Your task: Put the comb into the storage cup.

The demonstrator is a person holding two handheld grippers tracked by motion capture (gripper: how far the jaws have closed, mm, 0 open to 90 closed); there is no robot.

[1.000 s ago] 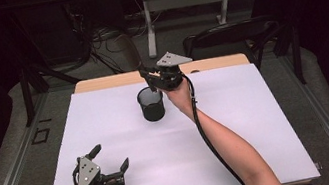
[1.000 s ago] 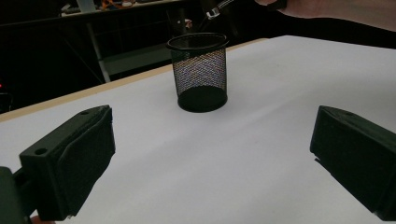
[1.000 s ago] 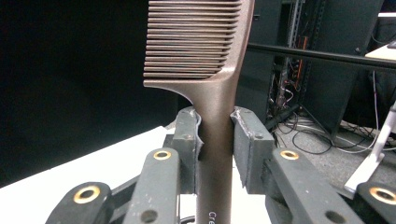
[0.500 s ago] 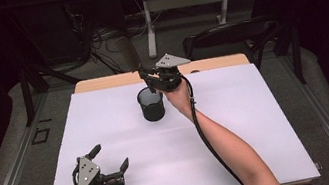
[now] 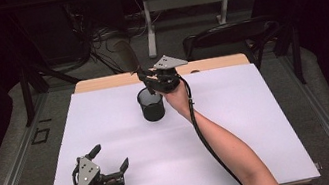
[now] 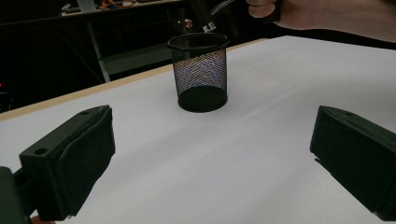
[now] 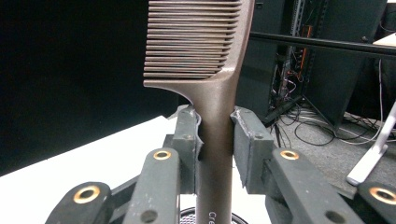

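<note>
High view: right gripper (image 5: 149,81) up at the far side of the white table (image 5: 259,122), just over the rim of the black mesh cup (image 5: 151,104), clamped on a brown comb (image 5: 126,56) that sticks up and away from the person toward the dark back of the room. Cup stands upright on the table near the far edge, about midway across. Left gripper (image 5: 109,157) rests low near the front left corner, well apart from the cup, jaws spread wide, nothing between them.

Left gripper view: its own two black jaws stand far apart at the bottom corners, bare white tabletop between. Mesh cup (image 6: 200,71) upright straight ahead; the person's right hand (image 6: 322,16) above and to the right of it, with the comb's lower tip just over the rim.

Right gripper view: both pads pinch the comb handle (image 7: 215,154) from either side; the teeth (image 7: 191,39) are above the jaws, pointing left. Cup rim (image 7: 187,214) peeks out below the handle end
</note>
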